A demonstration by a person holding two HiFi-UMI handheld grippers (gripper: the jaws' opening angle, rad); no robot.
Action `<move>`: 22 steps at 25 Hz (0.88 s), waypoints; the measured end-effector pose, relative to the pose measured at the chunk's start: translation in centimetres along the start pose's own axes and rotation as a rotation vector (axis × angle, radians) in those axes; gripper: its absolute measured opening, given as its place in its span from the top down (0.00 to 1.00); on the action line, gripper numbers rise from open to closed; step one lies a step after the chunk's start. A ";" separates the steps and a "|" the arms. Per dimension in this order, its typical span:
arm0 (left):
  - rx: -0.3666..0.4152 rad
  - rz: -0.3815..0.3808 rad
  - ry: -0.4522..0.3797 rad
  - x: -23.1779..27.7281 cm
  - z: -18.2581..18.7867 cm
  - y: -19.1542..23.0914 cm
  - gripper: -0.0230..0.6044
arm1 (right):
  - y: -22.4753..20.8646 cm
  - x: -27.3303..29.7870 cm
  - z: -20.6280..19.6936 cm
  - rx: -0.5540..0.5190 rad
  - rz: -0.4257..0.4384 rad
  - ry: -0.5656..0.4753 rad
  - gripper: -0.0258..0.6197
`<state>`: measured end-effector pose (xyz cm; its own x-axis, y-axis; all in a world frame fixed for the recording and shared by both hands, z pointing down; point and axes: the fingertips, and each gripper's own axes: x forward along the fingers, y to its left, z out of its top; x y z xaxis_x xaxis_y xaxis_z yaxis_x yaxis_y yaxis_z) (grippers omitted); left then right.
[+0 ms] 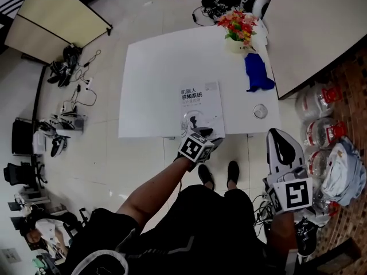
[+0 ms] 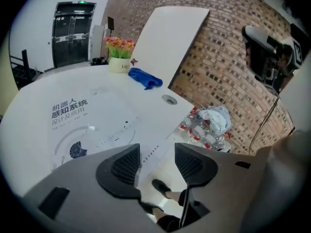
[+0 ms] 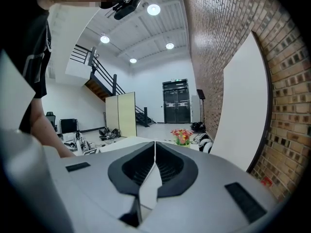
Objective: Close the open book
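The book [image 1: 200,105] lies shut, cover up, at the near edge of the table [image 1: 155,67], so closing appears complete, with left tongs [image 2: 157,157] spread empty above it and right tongs [image 3: 154,154] pressed together, well apart.

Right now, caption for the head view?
Closed book on white table; left gripper open at its near edge, right gripper shut.

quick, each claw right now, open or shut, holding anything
left claw: open, holding nothing, over the book's near edge
right claw: shut, empty
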<state>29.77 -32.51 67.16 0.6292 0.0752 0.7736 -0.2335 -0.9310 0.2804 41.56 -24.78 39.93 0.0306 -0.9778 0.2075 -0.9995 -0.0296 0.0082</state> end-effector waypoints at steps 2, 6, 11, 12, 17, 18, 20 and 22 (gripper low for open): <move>-0.005 -0.005 -0.046 -1.4 0.7 -0.1 0.63 | 0.0 0.2 0.7 -0.004 0.003 -0.012 0.96; 0.007 0.072 -0.238 -6.5 3.5 0.7 0.63 | 0.7 0.9 2.5 -0.024 0.027 -0.040 0.96; -0.006 0.174 -0.525 -15.6 7.8 2.9 0.63 | 3.1 2.6 5.6 -0.062 0.089 -0.085 0.96; -0.008 0.180 -0.577 -17.7 8.6 2.9 0.63 | 3.9 3.0 6.4 -0.071 0.105 -0.099 0.96; 0.005 0.203 -0.835 -27.6 12.4 2.1 0.63 | 6.6 4.9 9.8 -0.118 0.164 -0.163 0.96; 0.027 0.224 -0.867 -29.1 12.8 2.0 0.63 | 7.0 5.3 10.3 -0.118 0.178 -0.173 0.96; 0.058 0.282 -0.917 -31.8 13.1 2.0 0.63 | 7.9 6.0 11.1 -0.125 0.207 -0.189 0.96; 0.060 0.342 -0.946 -33.8 12.9 2.4 0.65 | 8.6 6.6 11.4 -0.135 0.228 -0.193 0.96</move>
<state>17.50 -41.86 34.36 0.8716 -0.4893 0.0313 -0.4901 -0.8681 0.0783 33.10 -33.87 30.19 -0.2082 -0.9776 0.0297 -0.9708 0.2102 0.1156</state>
